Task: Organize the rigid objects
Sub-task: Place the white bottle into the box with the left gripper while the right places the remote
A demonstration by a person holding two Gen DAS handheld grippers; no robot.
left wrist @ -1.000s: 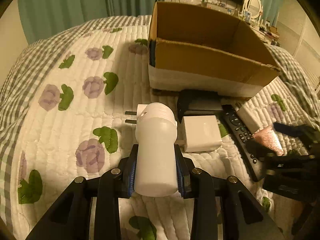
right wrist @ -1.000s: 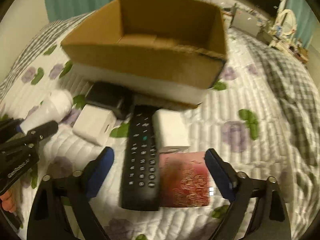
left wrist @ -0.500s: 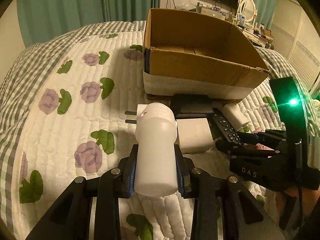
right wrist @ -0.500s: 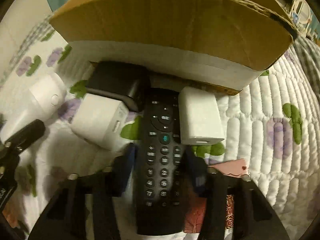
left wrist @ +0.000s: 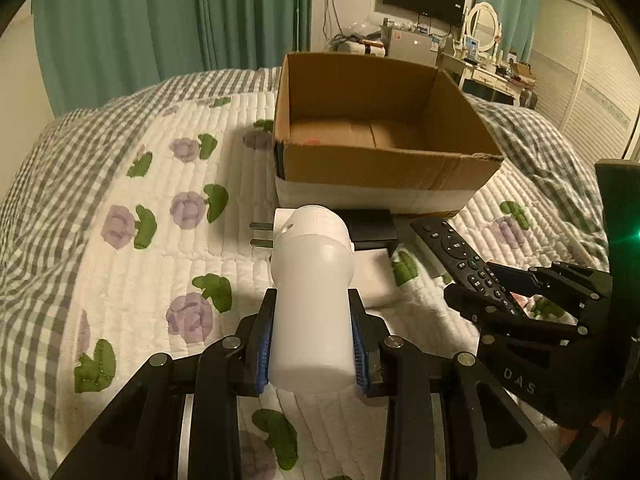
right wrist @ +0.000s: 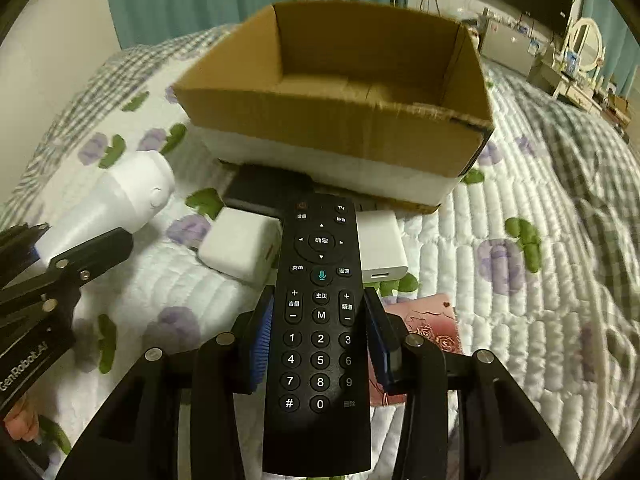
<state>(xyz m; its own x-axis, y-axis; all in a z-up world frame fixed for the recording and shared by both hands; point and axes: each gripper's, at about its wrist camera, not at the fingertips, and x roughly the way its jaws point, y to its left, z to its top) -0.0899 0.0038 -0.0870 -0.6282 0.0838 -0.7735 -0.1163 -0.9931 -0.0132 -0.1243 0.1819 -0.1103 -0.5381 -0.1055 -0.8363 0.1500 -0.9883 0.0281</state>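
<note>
With a white plug-in lamp (left wrist: 312,304) clamped in the left claw (left wrist: 312,344) and a black remote control (right wrist: 320,320) in the right claw (right wrist: 320,344), both near the empty cardboard box (left wrist: 380,168) on the bed (left wrist: 120,208), carrying and release inside it were judged next.

black plastic left gripper (left wrist: 312,340) and right gripper (right wrist: 318,344), each with blue ribbed pads (right wrist: 262,344) inside the fingers and silver screws at the joints. white lettering "genrobot.ai" and "das" on the sides, green light glowing on the right one.
</note>
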